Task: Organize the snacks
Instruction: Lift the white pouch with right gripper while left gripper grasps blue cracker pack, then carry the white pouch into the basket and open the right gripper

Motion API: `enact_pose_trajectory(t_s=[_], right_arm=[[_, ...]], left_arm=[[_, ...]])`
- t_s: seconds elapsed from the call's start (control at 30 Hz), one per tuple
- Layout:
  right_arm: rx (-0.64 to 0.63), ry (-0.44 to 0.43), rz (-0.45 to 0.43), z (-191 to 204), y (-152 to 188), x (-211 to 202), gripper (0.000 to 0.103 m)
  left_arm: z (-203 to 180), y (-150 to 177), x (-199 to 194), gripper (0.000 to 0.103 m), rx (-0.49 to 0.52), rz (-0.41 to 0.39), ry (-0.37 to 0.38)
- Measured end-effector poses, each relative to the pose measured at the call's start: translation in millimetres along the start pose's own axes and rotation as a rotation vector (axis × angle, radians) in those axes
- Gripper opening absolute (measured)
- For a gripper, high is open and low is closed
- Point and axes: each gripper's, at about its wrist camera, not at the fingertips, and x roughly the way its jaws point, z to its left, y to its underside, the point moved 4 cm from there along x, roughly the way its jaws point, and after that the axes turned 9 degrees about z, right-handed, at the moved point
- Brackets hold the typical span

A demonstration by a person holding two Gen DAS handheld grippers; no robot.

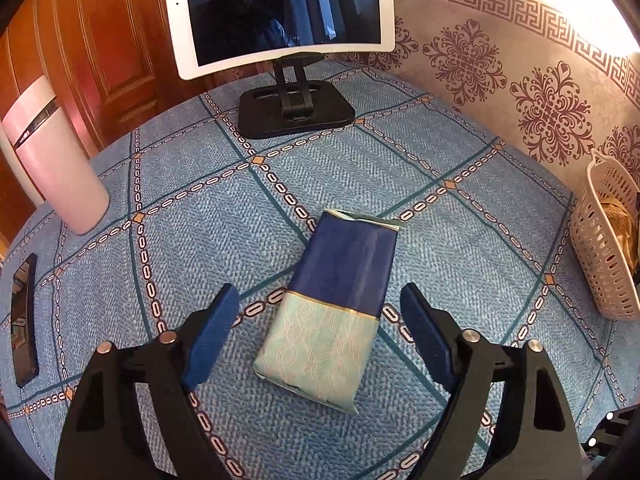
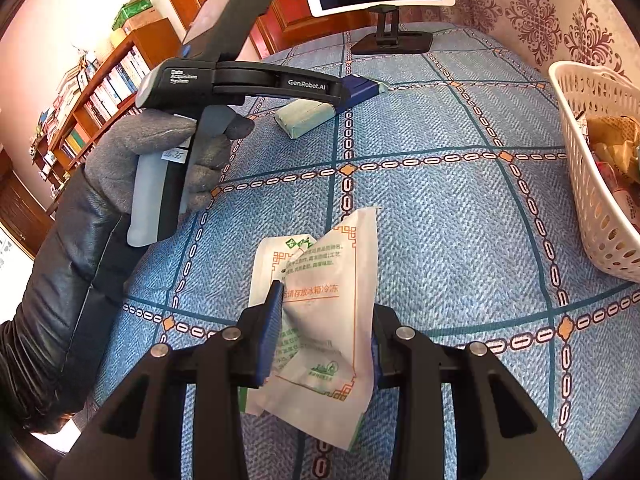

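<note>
Clearly readable writing: "GenRobot.AI" in white letters on the black body of the left hand-held gripper [image 1: 320, 334], as seen from the right wrist; the small white print beside it is too small to read.
White pouch [image 2: 320, 320]: thin, crinkled, flat packet with an orange frame pattern, orange Chinese characters and green marks.
Right hand-held gripper [image 2: 324, 332]: closed on the white pouch, the blue pads pressing its two sides, the pouch standing out ahead of the fingers above the counter.
Blue-and-green packet [image 1: 332, 312]: block shape in wrapping; upper part dark blue, lower part pale green with a wavy pattern, a thin gold line between them; it lies flat on the counter.
Left hand-held gripper: jaws apart, one on each side of the blue-and-green packet, not touching it.
Counter [image 1: 460, 240]: covered by a blue woven-look cloth with a chain-line grid.
Basket [image 2: 588, 168]: white plastic with many holes, to the right of both hand-held grippers; it contains brownish wrapped snacks.
Hand [image 2: 160, 152]: grey knit glove and black shiny sleeve, holding the left handle.
</note>
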Motion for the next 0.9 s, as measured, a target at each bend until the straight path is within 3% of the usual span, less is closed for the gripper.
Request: enact_pose_trajectory(t_s=[0.13,0.27,0.4,0.67,0.9], right_arm=[[-0.002,0.001,0.000,-0.4,0.1,0.3,0.035],[-0.002,0.001,0.000,-0.3,0.3,0.3,0.036],[0.000,0.001,-0.001,0.1,0.2,0.5,0.035],[0.030,-0.024,-0.005,-2.9,-0.7,-1.5,0.035],[0.028,-0.015,-0.017,0.0,-2.3,-6.9,0.035]], left_arm=[[-1.0,-1.0,18.3,0.078,0.012,0.039,0.010],[-0.3,-0.2,18.4,0.077,-0.005,0.023,0.021],[2.9,1.6,12.2,0.054,-0.044,0.008,0.011],[13.2,7.2,-6.7,0.051,-0.173,-0.030,0.015],[12.0,4.6,-37.5,0.051,-0.204,-0.110,0.029]])
